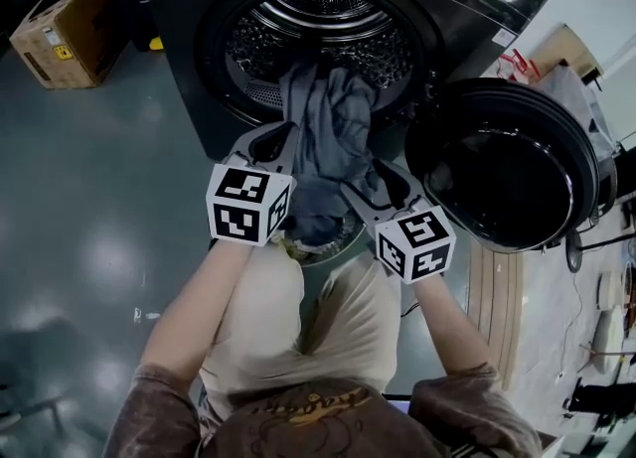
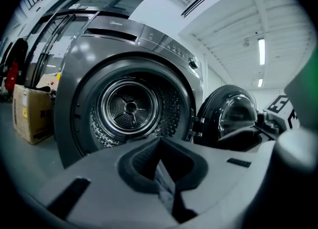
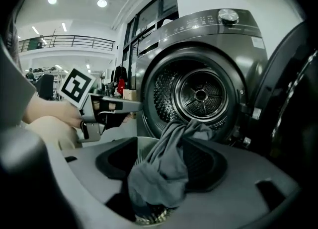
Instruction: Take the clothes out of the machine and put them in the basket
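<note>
Machine (image 1: 189, 9) stands front-loading, with its round door (image 1: 507, 163) swung fully open to the right. Drum (image 1: 328, 34) shows a bare perforated wall and ribs in both gripper views. One grey garment (image 1: 328, 138) hangs in front of the drum mouth. Its upper end lies against the lower lip of the opening, and whether it rests there cannot be told. Its lower end drops to the basket (image 3: 151, 217), of which only a sliver of woven rim shows beneath the cloth.

Left gripper (image 1: 281, 138) is at the garment's left edge, with its jaws pressed together on a thin strip of the grey cloth. Right gripper (image 1: 370, 180) is at the garment's right edge. Its jaws stand spread, and the garment drapes loosely through the gap without either pad pressing on it.

Floor (image 1: 89, 198) is dark grey and glossy, with light patches reflected in it. A cardboard box (image 1: 60, 29) sits on it to the left of the machine, near but apart from it. The right gripper view shows a high room with a railed upper gallery and round ceiling lights.
</note>
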The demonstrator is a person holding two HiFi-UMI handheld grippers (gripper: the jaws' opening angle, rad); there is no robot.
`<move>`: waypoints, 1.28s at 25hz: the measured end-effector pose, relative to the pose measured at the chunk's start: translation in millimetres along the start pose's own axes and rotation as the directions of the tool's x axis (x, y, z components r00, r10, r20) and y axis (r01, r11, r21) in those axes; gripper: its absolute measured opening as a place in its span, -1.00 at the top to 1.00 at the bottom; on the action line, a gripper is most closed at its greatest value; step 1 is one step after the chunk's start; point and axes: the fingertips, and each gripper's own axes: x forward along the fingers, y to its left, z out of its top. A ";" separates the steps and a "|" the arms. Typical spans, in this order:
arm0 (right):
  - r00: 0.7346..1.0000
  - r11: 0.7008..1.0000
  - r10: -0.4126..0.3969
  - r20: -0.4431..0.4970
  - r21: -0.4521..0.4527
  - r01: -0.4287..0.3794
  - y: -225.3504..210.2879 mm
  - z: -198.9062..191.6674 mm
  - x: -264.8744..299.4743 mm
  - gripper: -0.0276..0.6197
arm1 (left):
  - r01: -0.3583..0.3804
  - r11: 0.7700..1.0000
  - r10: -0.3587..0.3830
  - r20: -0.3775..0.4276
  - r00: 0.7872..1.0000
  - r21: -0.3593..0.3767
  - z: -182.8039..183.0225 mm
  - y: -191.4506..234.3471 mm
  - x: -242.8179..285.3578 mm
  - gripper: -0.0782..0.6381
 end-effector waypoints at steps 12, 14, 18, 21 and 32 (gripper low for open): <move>0.999 0.993 -0.027 -0.039 0.115 0.031 -69.5 30.2 148.7 -0.37 | 0.000 1.000 0.000 -0.004 1.000 -0.018 0.4 2.7 -1.1 0.76; 0.996 0.992 -0.058 -0.066 0.111 0.066 -87.4 33.1 170.5 -0.45 | 0.000 1.000 0.000 -0.004 1.000 -0.022 0.4 4.4 -1.6 0.76; 0.981 0.989 -0.119 -0.150 0.074 0.131 -112.2 31.1 206.5 -0.57 | 0.001 1.000 -0.001 -0.005 1.000 -0.023 0.7 5.9 -1.7 0.76; 0.960 0.987 -0.144 -0.242 0.035 0.156 -118.5 16.4 225.0 -0.58 | -0.001 1.000 0.001 -0.005 1.000 -0.025 0.1 7.6 -2.6 0.76; 0.948 0.989 -0.125 -0.292 0.041 0.143 -113.2 -9.8 248.8 0.02 | 0.004 0.999 -0.004 -0.010 1.000 -0.048 -1.0 13.9 -3.5 0.76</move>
